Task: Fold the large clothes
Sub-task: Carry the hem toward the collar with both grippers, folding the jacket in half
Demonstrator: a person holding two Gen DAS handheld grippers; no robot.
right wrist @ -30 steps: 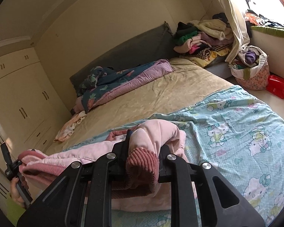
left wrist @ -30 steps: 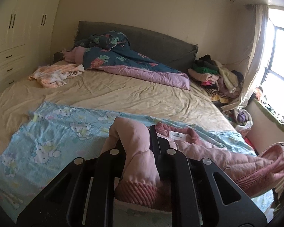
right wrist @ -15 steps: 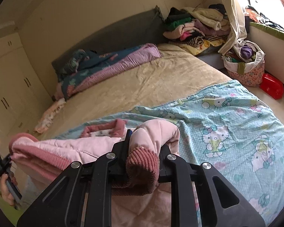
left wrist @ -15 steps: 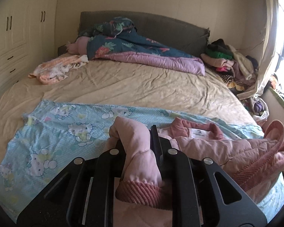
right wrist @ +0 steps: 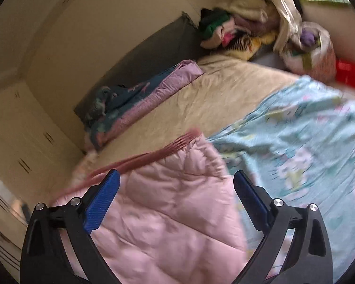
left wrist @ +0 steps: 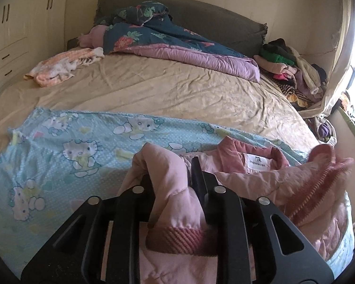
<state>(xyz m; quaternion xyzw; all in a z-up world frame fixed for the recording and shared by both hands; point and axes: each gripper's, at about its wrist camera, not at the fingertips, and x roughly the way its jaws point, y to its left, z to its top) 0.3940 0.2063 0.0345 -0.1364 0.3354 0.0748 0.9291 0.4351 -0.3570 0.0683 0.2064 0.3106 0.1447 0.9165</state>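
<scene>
A wide bed [left wrist: 177, 94] fills both views, its tan sheet bare across the middle. One light-blue cartoon-print sheet [left wrist: 59, 146] covers the near end. On that sheet lies the pink padded jacket [left wrist: 260, 184], collar and white label facing up; its lower part is cut off by the frame edge in both views.

At the headboard sit one dark floral quilt [left wrist: 165, 37] with a mauve lining and one small peach-and-white cloth [left wrist: 64, 66]. A heap of clothes [left wrist: 293, 71] fills the far corner (too tangled to count). The right wrist view is smeared by motion blur; one fabric basket [right wrist: 317, 52] with purple and other cloth inside, and one red object [right wrist: 349, 74] beside it, are all I can make out there.

The left gripper [left wrist: 175, 182] has a ribbed jacket cuff between its jaws, which are opening but still press the fabric. The right gripper [right wrist: 176, 189] is opening, its two blue pads [right wrist: 101, 198] spread wide over the jacket, gripping nothing.
</scene>
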